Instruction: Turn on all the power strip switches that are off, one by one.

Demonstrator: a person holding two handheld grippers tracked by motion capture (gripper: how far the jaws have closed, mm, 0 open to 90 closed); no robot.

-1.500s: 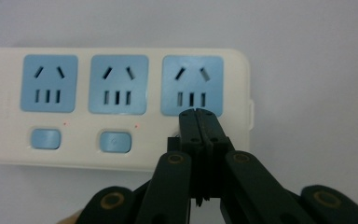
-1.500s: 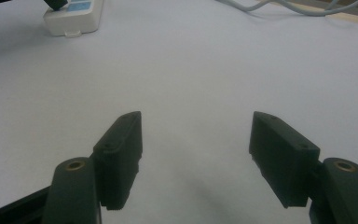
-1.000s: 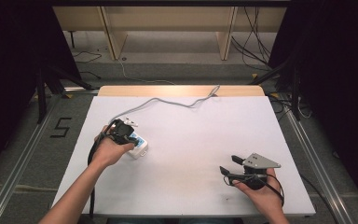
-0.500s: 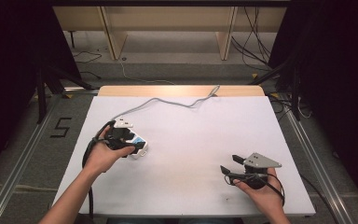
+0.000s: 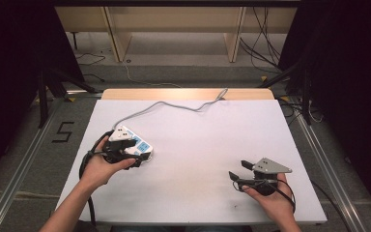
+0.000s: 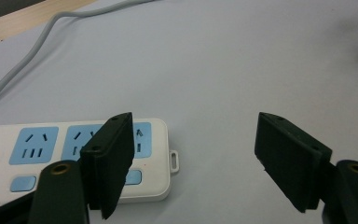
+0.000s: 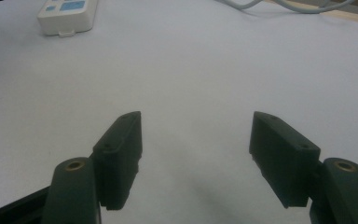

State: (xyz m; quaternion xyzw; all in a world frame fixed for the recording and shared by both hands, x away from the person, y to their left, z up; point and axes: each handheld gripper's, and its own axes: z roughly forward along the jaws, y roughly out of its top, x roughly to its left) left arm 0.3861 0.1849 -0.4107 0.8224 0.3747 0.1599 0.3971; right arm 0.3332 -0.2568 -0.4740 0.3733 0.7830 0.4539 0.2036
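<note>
We are looking down on a white rectangular power strip with pale blue socket panels, lying flat on the left half of the white table top; its thin grey cable is running from its far end in loose curves to the table's far edge. The left gripper is hovering over the strip's near end with its jaws spread wide and nothing between them; in the left gripper view the strip is lying at the lower left, 1 black jaw crossing in front of its right end, the other jaw standing well apart over bare table. We cannot tell whether that jaw is touching the strip. The right gripper is resting at the table's near right, well apart from the strip, jaws likewise released and holding nothing; the right gripper view is showing 2 parted jaws above plain white surface, with the strip far off at the upper left.
</note>
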